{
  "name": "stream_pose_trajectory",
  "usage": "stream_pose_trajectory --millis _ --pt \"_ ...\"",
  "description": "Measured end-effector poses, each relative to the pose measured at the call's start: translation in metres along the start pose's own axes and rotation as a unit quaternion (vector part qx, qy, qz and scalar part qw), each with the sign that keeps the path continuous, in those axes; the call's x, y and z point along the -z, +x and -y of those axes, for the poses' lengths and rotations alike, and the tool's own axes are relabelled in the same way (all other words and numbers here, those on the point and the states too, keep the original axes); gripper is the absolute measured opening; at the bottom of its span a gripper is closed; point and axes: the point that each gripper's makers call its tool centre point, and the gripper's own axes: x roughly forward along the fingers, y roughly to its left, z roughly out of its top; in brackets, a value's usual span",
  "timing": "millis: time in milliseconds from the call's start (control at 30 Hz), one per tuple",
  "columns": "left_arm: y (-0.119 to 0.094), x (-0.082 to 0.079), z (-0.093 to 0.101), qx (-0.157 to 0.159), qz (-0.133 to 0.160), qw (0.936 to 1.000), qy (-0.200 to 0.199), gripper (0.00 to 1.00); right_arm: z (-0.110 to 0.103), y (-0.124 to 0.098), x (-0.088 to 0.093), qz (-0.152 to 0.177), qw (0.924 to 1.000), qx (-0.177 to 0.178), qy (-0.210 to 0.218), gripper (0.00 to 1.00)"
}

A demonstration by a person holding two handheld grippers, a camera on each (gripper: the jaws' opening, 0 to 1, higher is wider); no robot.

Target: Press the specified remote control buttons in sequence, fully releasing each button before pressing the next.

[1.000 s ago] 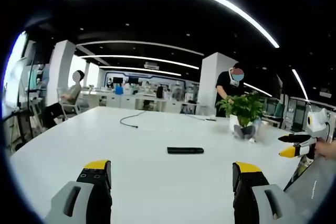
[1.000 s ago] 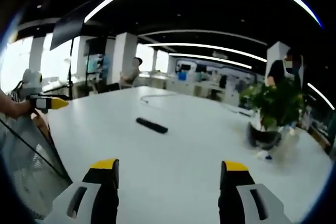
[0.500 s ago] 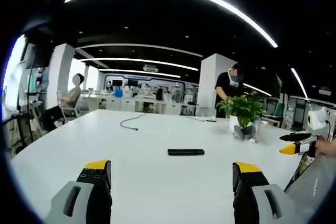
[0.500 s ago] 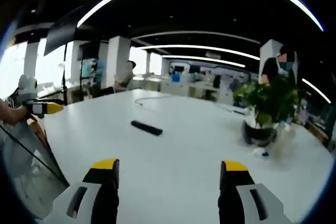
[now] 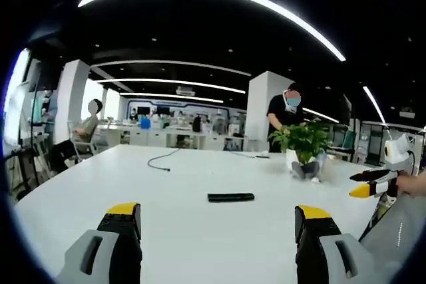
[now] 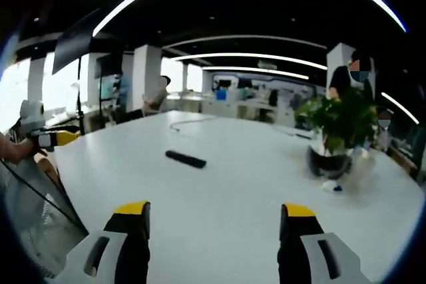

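A slim black remote control [image 5: 230,197] lies flat near the middle of the white table [image 5: 186,231]; in the right gripper view the remote control [image 6: 186,159] sits left of centre. My left gripper [image 5: 216,227] is open, its yellow-tipped jaws wide apart and well short of the remote. My right gripper [image 6: 213,224] is open too, nothing between its jaws, also short of the remote. The right gripper [image 5: 371,184] enters the left gripper view at the far right edge. The left gripper [image 6: 53,138] appears at the far left of the right gripper view, held by a hand.
A potted green plant [image 5: 303,147] stands on the table beyond the remote, also the plant [image 6: 336,144] at right. A dark cable [image 5: 160,159] trails across the far side. One person [image 5: 283,114] stands behind the plant, another [image 5: 85,128] sits at far left. A tripod leg [image 6: 33,197] crosses low left.
Both views have shifted slightly with the hands. The remote has not moved on the table and both grippers stay open.
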Motion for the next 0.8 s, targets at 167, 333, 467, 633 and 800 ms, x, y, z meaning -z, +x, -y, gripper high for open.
stream_pose_trajectory --millis 167,333,467,633,800 --pt "0.000 -0.003 0.002 0.004 0.008 1.0000 0.004 0.98 0.004 -0.002 -0.001 0.004 0.9997 0.005 0.022 0.78" --pt "0.001 -0.007 0.008 0.019 0.014 0.9997 0.005 0.95 0.013 -0.006 -0.005 0.021 0.9985 0.025 0.044 0.79" --pt "0.002 -0.006 0.013 0.029 0.011 0.9995 0.002 0.95 0.016 -0.006 -0.003 0.015 0.9985 0.035 0.038 0.78" --pt "0.002 -0.007 0.016 0.039 0.014 0.9991 -0.003 0.96 0.013 -0.005 -0.003 0.009 0.9990 0.034 0.027 0.78" --pt "0.003 -0.001 0.014 0.033 -0.001 0.9995 -0.005 0.98 0.004 0.000 0.003 -0.013 0.9997 0.016 0.014 0.80"
